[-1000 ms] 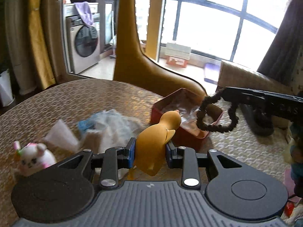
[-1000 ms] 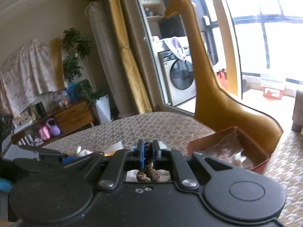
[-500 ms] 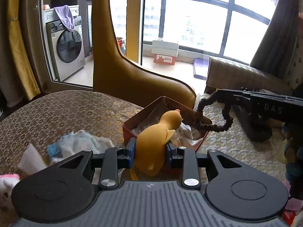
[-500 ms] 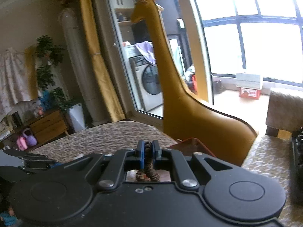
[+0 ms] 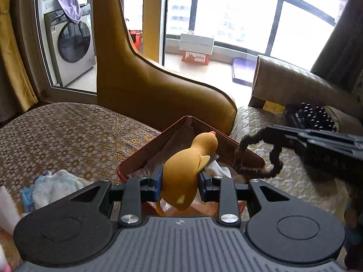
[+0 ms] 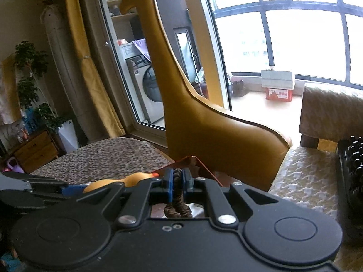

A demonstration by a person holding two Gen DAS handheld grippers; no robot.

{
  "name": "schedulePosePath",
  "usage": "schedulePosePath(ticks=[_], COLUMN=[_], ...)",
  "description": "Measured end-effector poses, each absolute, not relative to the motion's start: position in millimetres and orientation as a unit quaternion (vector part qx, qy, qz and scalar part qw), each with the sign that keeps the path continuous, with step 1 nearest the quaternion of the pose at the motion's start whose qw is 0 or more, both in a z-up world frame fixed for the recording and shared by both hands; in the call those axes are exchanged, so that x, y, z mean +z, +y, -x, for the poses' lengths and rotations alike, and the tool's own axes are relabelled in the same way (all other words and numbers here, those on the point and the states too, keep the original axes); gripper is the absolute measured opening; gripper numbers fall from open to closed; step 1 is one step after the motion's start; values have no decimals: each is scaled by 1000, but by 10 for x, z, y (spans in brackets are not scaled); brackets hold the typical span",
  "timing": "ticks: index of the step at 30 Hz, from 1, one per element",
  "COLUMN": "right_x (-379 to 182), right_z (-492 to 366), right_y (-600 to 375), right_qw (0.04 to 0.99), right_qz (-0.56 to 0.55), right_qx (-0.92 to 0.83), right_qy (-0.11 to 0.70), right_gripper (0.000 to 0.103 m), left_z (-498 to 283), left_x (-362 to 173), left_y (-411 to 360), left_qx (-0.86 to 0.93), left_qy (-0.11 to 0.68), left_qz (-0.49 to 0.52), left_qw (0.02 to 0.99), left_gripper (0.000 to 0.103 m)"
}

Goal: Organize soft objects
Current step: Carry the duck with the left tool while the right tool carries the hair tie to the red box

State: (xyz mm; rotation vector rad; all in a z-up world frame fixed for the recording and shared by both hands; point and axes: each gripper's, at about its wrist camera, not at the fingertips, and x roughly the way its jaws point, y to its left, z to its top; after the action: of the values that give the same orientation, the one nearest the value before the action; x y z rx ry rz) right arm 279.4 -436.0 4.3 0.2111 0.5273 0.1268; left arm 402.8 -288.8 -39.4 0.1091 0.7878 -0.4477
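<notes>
Item: rubber duck (image 5: 190, 172), yellow, soft. I hold it in my left gripper (image 5: 180, 182), jaws closed on its body. A second ago it hung over the clutter at the left of the patterned surface (image 5: 68, 136); now it hangs directly over the red box (image 5: 249, 156), so I judge the carry nearly done and release the next step. Orientation: long axis runs from tail, near me and low, up to the head, far and tilted right; beak points away toward the box's far corner.

Item: brown fuzzy loop (image 5: 256, 156). My right gripper (image 6: 178, 181) has its jaws pinched shut on it; it now dangles over the box's right rim, where before it hung further off.

Beyond: giraffe-shaped seat (image 5: 145, 86), then washing machine (image 5: 72, 47).
</notes>
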Motion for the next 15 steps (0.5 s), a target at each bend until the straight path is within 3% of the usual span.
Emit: schedulePosePath(ticks=[15], right_x=[-343], right_z=[-3143], right_y=[-4331], right_qw=[942], right_qz=[-132], right_qx=[83], right_qy=[298], right_gripper=[7], left_z=[-4650], left_x=[-902], left_y=[-3122], left_qx=[-209], left_qy=[413], left_qz=[-59], left_qw=[885], left_gripper=[31])
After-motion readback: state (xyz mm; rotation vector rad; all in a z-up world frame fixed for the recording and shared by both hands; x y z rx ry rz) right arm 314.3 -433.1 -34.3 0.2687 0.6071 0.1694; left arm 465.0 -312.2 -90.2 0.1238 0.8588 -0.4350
